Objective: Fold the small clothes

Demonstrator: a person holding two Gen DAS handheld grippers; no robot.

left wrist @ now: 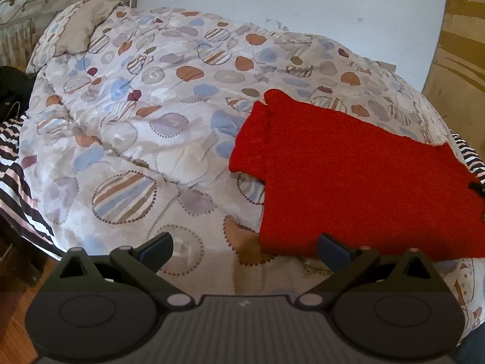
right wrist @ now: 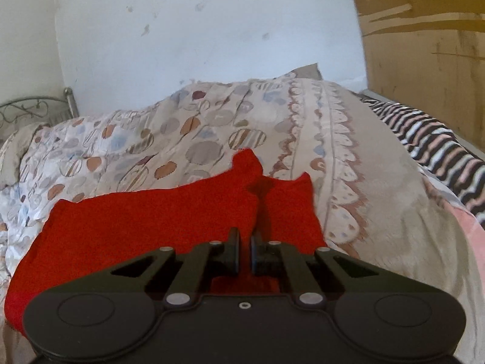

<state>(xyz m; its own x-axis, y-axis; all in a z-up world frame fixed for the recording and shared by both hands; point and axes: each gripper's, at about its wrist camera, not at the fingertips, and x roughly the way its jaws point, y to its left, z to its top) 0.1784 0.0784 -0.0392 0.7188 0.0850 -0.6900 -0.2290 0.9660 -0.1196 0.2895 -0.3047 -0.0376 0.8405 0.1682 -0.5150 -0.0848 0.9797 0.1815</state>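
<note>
Right wrist view: right tool [right wrist: 244, 247] pinched on red garment [right wrist: 145, 224], near edge hidden; left tool [left wrist: 245, 247] spread.

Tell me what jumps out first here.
The red garment dominates, spread flat on the patterned quilt at the bed's near right. The right claw is pinched shut on a raised fold of it, while the left claw hangs open over the quilt beside its near edge.

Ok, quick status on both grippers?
Left gripper: open, holding nothing, at the near edge of the red cloth.
Right gripper: closed on a pinched-up fold of the red cloth.
</note>
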